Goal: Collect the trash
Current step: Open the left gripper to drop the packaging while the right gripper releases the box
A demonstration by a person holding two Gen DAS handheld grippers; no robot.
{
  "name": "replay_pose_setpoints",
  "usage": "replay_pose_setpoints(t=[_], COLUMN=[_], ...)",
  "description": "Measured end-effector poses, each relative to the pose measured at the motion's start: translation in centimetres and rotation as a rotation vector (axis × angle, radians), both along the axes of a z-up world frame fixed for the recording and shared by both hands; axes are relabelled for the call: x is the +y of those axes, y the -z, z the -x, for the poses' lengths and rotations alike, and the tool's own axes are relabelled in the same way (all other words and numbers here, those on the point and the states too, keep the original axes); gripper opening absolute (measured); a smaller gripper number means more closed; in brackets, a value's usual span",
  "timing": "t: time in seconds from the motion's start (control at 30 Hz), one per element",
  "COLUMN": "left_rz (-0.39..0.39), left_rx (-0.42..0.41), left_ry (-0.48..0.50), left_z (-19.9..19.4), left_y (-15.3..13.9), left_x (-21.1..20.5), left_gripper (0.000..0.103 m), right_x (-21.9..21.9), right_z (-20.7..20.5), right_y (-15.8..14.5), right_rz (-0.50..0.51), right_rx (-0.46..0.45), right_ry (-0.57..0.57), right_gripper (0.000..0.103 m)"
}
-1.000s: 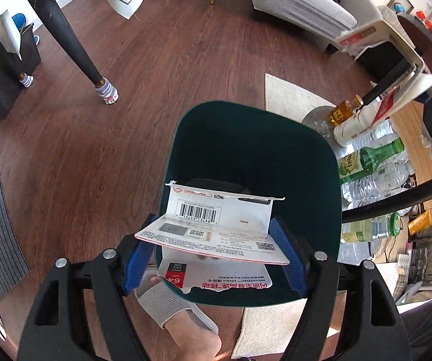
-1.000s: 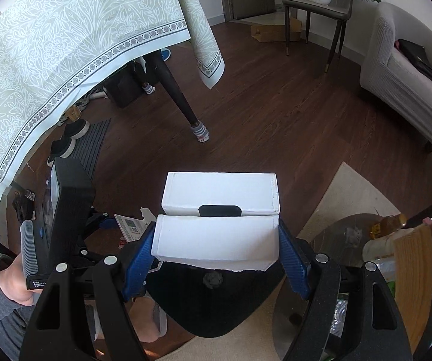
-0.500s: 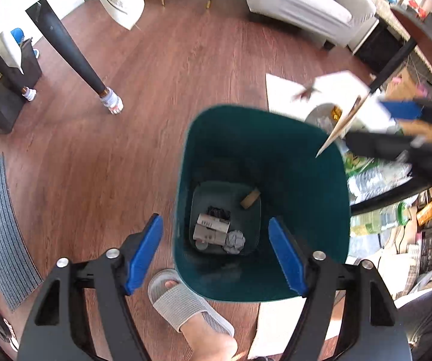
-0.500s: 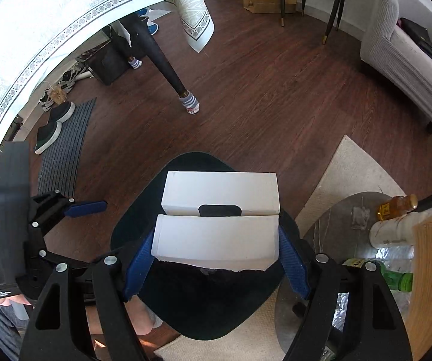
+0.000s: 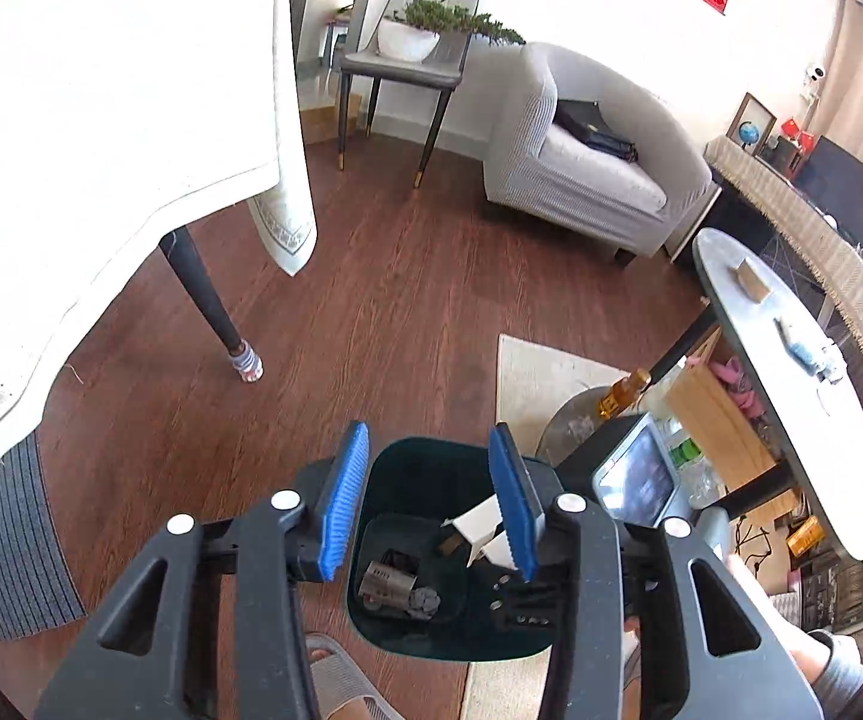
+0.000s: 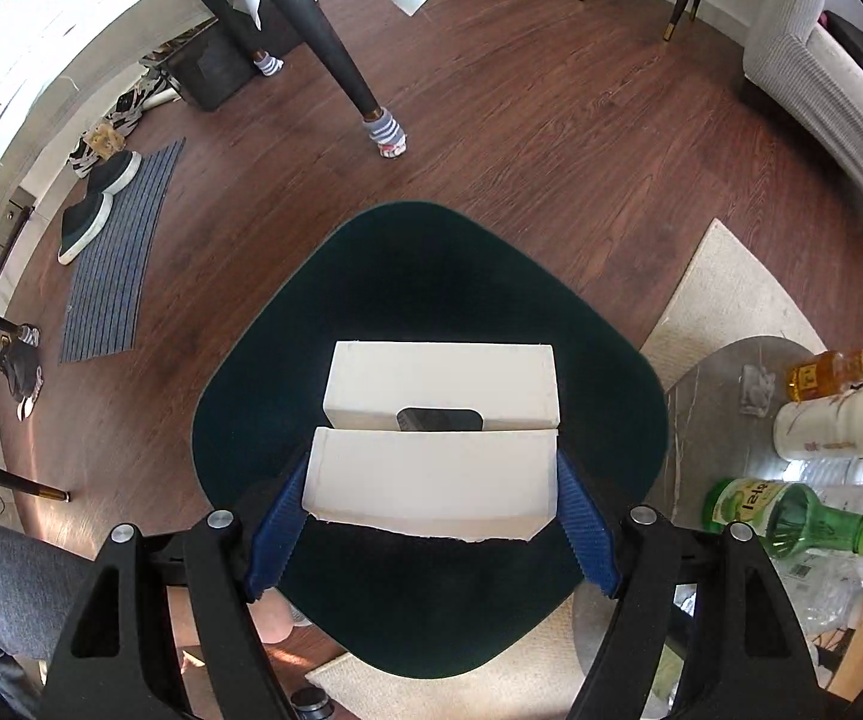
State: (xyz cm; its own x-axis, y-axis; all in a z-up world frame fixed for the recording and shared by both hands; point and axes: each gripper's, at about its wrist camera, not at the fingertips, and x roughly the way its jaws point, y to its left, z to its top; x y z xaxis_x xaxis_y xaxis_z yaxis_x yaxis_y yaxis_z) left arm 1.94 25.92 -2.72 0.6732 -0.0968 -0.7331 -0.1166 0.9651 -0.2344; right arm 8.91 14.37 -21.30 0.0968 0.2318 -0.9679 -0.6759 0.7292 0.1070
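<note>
Your right gripper (image 6: 431,516) clamps the white box (image 6: 437,438) directly over the dark green bin (image 6: 239,420) – your left gripper (image 5: 431,498), empty, is closing above that bin (image 5: 431,642).

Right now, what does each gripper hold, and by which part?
The right gripper clamps the white cardboard box by its two short ends. The left gripper, closing, holds nothing.

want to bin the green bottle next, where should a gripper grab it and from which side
Judging by the right wrist view, the green bottle lies on its side, mouth toward the camera. Coming from above and closing across its round body just behind the neck looks best; other bottles crowd it, so a sideways approach seems blocked.
</note>
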Motion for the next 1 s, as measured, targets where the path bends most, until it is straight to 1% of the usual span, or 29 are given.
replay_pose_setpoints(t=[0.13,0.23,0.27,0.3,0.33,0.43,0.53,0.63,0.7,0.8,0.9,1.0], left_rz=[0.018,0.047,0.058,0.071,0.080,0.083,0.089,0.068,0.053,0.031,-0.011,-0.027], left_rx=[-0.048,-0.084,-0.094,-0.106,-0.120,-0.159,-0.190,-0.214,-0.229,-0.236,-0.239,-0.256], left_ry=[-0.002,-0.001,-0.002,-0.002,-0.003,-0.013,-0.011,-0.005,-0.001,0.012,0.023,0.033], left_z=[0.0,0.1,0.0,0.0,0.2,0.6,0.8,1.0,1.2,0.9,0.6,0.4], left_y=[-2.5,-4.3,-4.8,-5.5,-6.0,-7.9,-9.4,-10.5,-11.0,-11.3,-11.3,-11.7], left_x=[-0.2,-0.3,-0.2,-0.2,-0.1,-0.2,-0.5,-1.1,-1.5,-2.7,-3.9,-5.0], left_gripper=[0.033,0.033,0.033,0.033,0.033,0.033,0.033,0.033,0.033,0.033,0.033,0.033], right_x=[0.3,0.2,0.1,0.0,-0.1,-0.7,-1.6,-2.2,-2.3,-2.2,-2.3,-3.1], right_z=[0.5,0.7,0.8,0.9,1.1,1.4,1.4,1.6,2.0,2.8,3.8,4.5], right_y=[1.5,2.9,3.4,3.8,4.2,4.8,4.7,3.4,1.8,-1.2,-4.7,-8.3], right_rz=[0.040,0.077,0.095,0.107,0.116,0.126,0.101,0.048,0.009,-0.054,-0.111,-0.168], right_rx=[0.002,-0.004,-0.007,-0.007,-0.007,-0.011,-0.009,-0.019,-0.040,-0.080,-0.143,-0.215], right_ry=[-0.015,-0.033,-0.036,-0.040,-0.047,-0.052,-0.034,-0.031,-0.044,-0.079,-0.118,-0.134], right_gripper=[0.078,0.079,0.082,0.087,0.089,0.090,0.090,0.089,0.089,0.080,0.073,0.068])
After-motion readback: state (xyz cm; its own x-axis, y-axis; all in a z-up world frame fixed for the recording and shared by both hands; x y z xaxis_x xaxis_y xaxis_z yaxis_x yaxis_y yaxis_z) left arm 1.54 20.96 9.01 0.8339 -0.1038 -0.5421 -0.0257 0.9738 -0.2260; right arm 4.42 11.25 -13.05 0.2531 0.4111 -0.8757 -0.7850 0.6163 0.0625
